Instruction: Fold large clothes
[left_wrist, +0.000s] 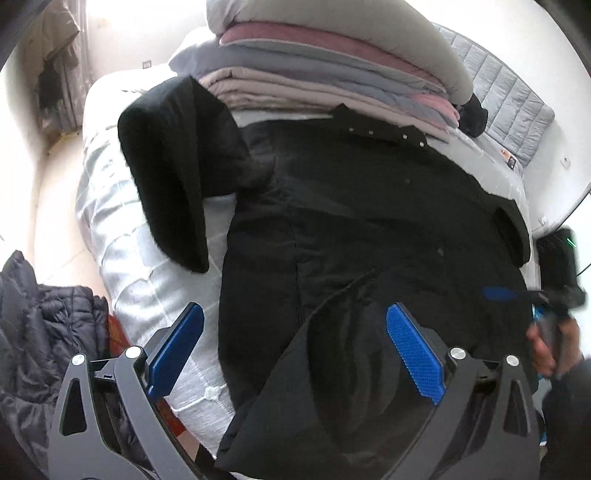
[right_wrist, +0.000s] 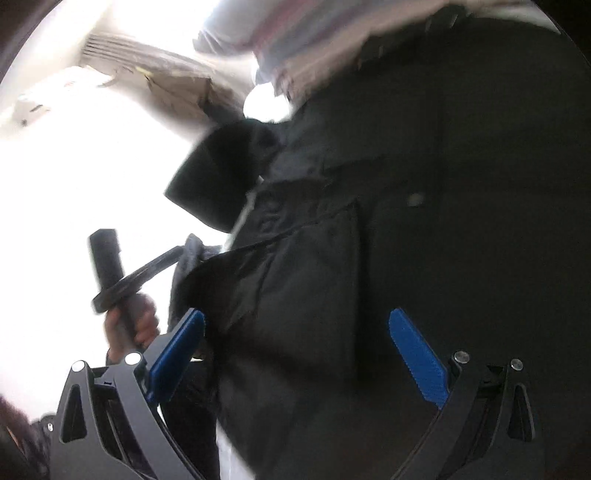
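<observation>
black coat (left_wrist: 354, 221) spread flat across the bed (left_wrist: 147, 258), collar with metal snaps (left_wrist: 380, 131) at the far end, hem at the near end. one sleeve (left_wrist: 173, 166) flung out to the left, lying over the pale bed cover; the other cuff (left_wrist: 511, 232) bent in at the right edge. near corner of the hem folded up and over, just under the left gripper (left_wrist: 295, 354).

left gripper hanging above that folded hem, blue pads (left_wrist: 415, 354) spread wide apart, nothing pinched between them. right gripper (right_wrist: 295, 362) over the right side of the coat (right_wrist: 406, 221) — jaws likewise spread wide, blue pads (right_wrist: 417, 365) clear of the cloth, though this view is blurred. right gripper also visible at the right edge of the left view (left_wrist: 498, 293), with the hand (left_wrist: 543, 350) that holds it below. left hand (right_wrist: 129, 325) seen from the right view, closed around the black handle (right_wrist: 110, 266) of its tool.

beyond the collar, a stack of folded blankets (left_wrist: 332, 70) in grey, pink and mauve, touching the coat's far edge. a small dark bundle (left_wrist: 472, 114) to the right of the stack, and a quilted grey pad (left_wrist: 509, 99) along the far right of the bed. dark puffer jacket (left_wrist: 40, 332) heaped at the near left, off the side of the bed — pale floor (left_wrist: 55, 206) past it.
</observation>
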